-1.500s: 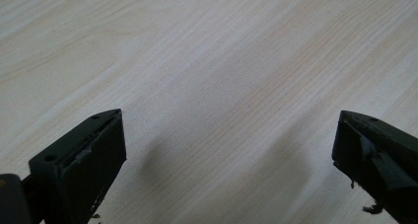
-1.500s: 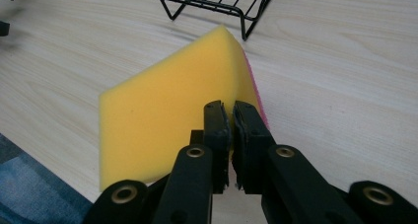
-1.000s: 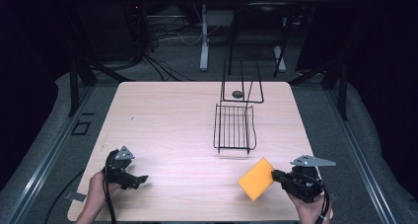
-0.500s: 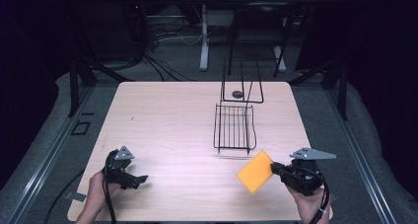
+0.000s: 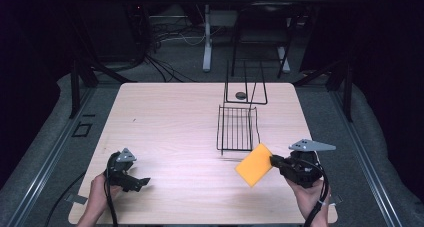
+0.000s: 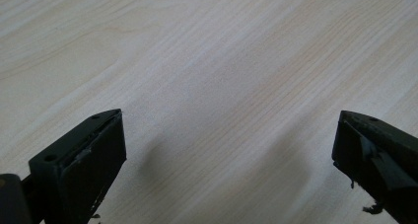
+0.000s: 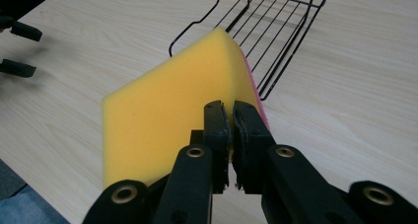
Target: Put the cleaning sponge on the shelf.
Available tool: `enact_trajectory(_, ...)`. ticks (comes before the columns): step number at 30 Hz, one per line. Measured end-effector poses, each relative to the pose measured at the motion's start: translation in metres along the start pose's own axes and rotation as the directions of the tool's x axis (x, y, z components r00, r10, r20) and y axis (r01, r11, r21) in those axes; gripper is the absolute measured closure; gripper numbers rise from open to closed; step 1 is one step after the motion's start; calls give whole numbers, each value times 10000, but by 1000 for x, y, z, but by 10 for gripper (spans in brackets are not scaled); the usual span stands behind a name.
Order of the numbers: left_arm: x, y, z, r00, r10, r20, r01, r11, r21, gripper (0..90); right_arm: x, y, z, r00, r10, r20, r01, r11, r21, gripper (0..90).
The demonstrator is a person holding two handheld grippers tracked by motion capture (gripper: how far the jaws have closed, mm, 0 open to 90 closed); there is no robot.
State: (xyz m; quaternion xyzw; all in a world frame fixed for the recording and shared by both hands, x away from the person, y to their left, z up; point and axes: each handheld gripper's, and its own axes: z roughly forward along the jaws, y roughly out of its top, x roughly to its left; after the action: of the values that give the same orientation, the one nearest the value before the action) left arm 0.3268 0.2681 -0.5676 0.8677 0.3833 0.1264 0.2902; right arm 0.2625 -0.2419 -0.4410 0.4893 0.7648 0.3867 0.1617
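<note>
From up high we see the right tool (image 5: 272, 160) near the worktop's (image 5: 170, 117) front right corner, clamped on a yellow sponge (image 5: 254, 165) held just off the near end of a black wire rack (image 5: 236, 128). Only the right gripper view lets us spot the pink layer on the sponge's far side, squeezed hard between the jaws. The left tool (image 5: 145, 180) sits by the front left corner; its own view shows jaws spread wide over bare pale wood. A small dark disc (image 5: 241, 95) lies near the back edge. Cables (image 5: 165, 34) trail on the dark floor behind.
</note>
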Motion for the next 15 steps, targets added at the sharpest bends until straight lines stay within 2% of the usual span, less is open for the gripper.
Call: enact_trajectory(15, 0, 0, 1, 10000, 30, 45, -30, 10000, 10, 0, -4, 24, 14, 10000, -20, 36, 21, 9998, -207, 850)
